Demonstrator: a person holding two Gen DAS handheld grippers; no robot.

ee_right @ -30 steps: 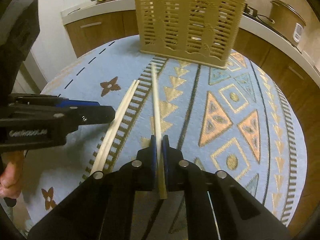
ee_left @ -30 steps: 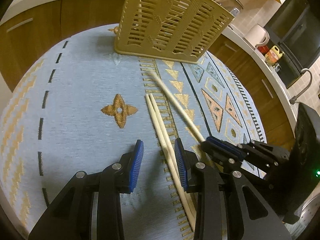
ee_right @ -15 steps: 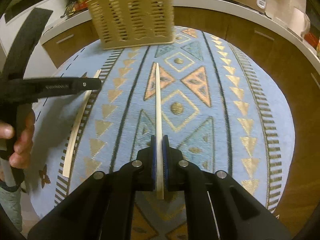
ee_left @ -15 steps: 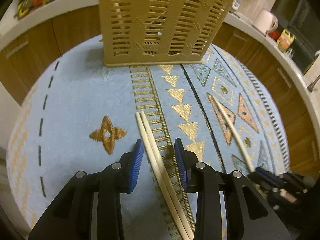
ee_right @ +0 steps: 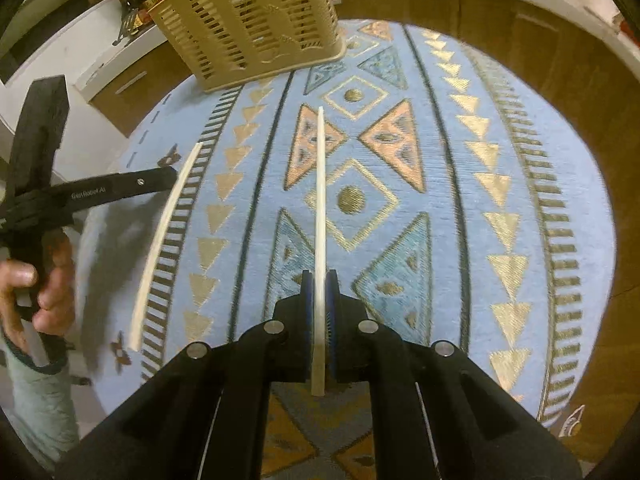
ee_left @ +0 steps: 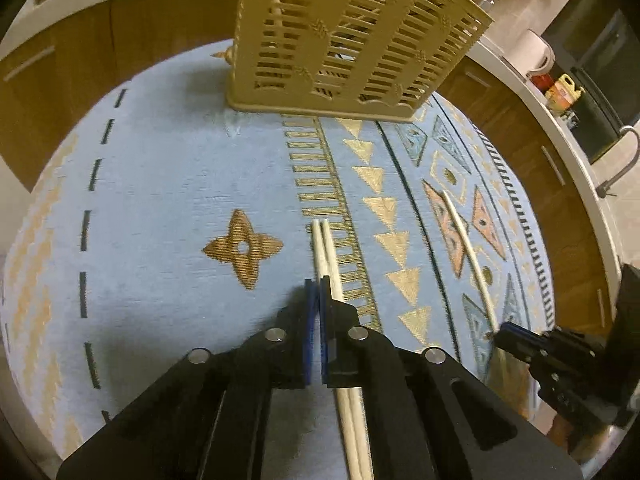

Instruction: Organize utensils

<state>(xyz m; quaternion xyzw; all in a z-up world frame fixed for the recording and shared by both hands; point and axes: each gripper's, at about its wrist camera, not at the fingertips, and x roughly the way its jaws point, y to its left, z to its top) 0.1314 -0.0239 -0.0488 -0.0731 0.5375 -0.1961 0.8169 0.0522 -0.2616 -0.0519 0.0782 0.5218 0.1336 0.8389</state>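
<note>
The left gripper (ee_left: 319, 286) has its blue pads (ee_left: 308, 300) almost together, with only a thin slit between them. One stick of the pair of chopsticks (ee_left: 326, 248) runs right up to that slit, but I cannot tell if the pads pinch it or not. The pair lies on the blue patterned tablecloth (ee_left: 168, 184), side by side and touching. The tips point toward the tan slotted utensil basket (ee_left: 352, 36), which stands upright at the far edge of the cloth, well apart from them.

The right gripper (ee_right: 319, 280) squeezes a single chopstick (ee_right: 320, 184) between its blue pads. The stick pokes straight out ahead over the orange triangles and gold diamonds on the cloth. A short bit of it sticks out behind the pads too.

In the right wrist view, the left gripper's black finger has small grey writing that looks like "GenRobot.AI". A bare hand (ee_right: 44, 292) holds its handle.

Wooden cabinets (ee_left: 120, 28) stand behind the table. A yellow bottle (ee_left: 564, 90) sits on the counter (ee_left: 532, 92) far off to the right; its label is too small to read.
</note>
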